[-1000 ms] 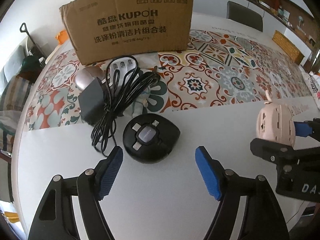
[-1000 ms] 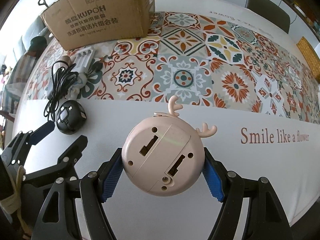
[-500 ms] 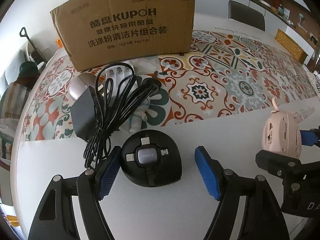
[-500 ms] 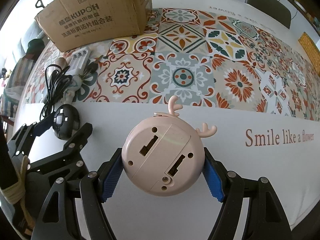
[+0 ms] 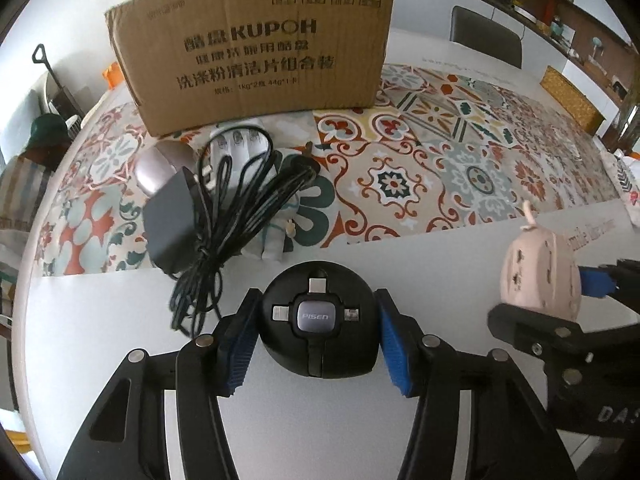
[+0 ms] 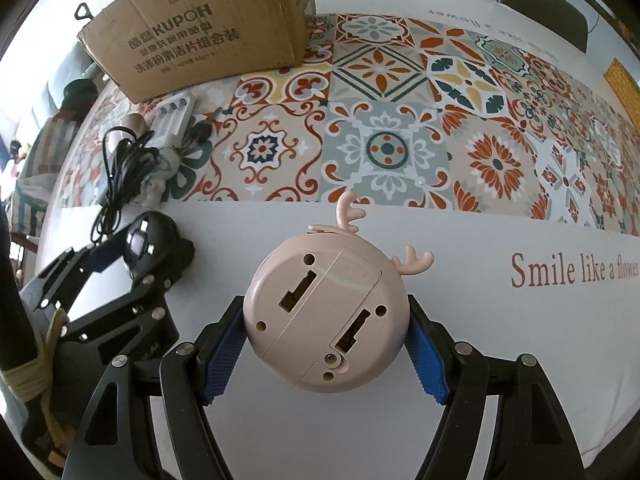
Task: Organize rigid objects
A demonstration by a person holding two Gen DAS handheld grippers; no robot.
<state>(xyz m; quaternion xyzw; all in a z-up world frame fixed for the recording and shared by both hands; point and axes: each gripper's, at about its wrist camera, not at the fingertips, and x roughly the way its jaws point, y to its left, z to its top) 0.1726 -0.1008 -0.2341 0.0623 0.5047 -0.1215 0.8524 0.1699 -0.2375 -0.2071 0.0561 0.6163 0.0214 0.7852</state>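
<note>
I read "KUPOH" in dark print on the side of the cardboard box (image 5: 256, 48), with lines of Chinese characters beside and under it that I can't transcribe surely. A smaller line below seems to read "1kg*2", the rest too blurred. Along the box's upper edge I see 4 square handling signs. On the black round cable hub (image 5: 320, 320) the grey centre plate carries "PISEN". On the white border of the tablecloth (image 6: 520, 320) I read "Smile like a flower". At the left view's right edge, white letters "DAS" show on the right gripper (image 5: 560, 300).
</note>
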